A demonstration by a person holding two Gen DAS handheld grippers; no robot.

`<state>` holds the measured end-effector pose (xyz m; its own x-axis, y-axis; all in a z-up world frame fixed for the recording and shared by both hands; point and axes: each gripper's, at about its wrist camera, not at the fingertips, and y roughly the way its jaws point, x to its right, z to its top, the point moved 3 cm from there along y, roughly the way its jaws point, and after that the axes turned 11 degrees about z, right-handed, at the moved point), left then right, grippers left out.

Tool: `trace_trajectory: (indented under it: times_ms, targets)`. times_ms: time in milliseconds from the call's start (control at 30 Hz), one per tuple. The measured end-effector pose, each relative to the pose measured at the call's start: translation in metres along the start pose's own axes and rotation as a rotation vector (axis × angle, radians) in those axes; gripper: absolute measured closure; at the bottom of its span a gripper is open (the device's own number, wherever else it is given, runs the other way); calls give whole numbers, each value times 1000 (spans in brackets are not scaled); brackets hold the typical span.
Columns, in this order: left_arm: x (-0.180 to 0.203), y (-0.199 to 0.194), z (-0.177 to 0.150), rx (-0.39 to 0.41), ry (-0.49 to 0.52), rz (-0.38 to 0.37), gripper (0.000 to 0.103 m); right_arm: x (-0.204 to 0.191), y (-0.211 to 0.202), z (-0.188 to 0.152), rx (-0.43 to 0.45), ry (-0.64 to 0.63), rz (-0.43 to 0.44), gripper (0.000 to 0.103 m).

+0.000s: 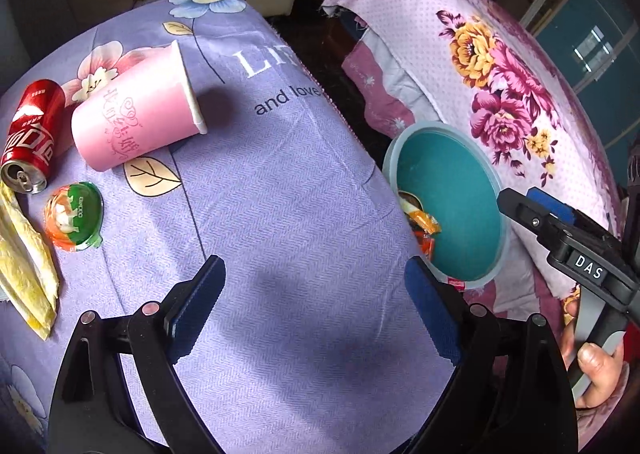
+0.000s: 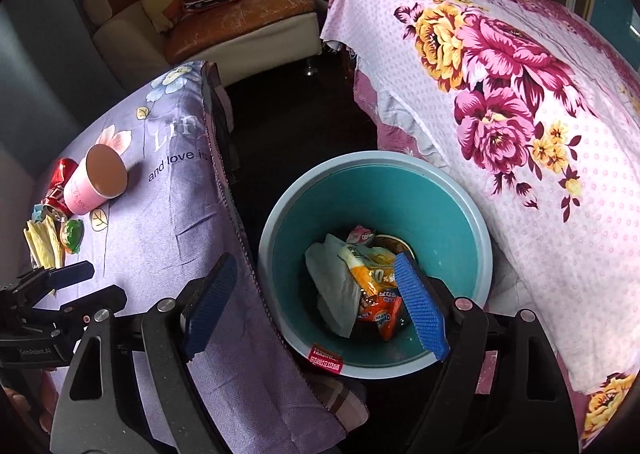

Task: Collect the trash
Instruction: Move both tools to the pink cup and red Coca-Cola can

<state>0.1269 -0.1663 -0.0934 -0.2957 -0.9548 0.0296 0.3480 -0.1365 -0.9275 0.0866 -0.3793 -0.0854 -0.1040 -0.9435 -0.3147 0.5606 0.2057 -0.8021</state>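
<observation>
While both tools gape empty | right tool (image 2: 316, 304) over bin (image 2: 476, 214) rim | left tool (image 1: 314, 318) above bare cloth (image 1: 280, 182)

You have one can (image 1: 32, 134), one cup (image 1: 136, 116), one jelly cup (image 1: 74, 216), one yellow wrapper (image 1: 26, 254) on the table (image 1: 280, 174) and one bin (image 2: 376, 254).

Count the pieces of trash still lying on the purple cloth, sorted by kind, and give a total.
Drink can, red, on its side: 1
Paper cup, pink, on its side: 1
Jelly cup, green lid: 1
Yellow wrapper: 1
Total: 4
A bluish scrap shows behind the can in the right wrist view; too small to identify, not counted.
</observation>
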Motion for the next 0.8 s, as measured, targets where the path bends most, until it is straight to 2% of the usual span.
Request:
trace_trajectory:
  times_ms: [167, 500, 633, 800]
  targets:
    - [-49, -15, -7, 17, -54, 19, 11, -54, 11, 11, -45, -158, 21, 26]
    - [-160, -48, -23, 67, -183, 99, 11, -187, 46, 25, -164, -650, 37, 26]
    - [-198, -58, -29, 80, -223, 139, 11, -231, 67, 31, -261, -803, 48, 26]
    - [-241, -65, -34, 86, -261, 183, 11, -274, 90, 33, -331, -1015, -3, 26]
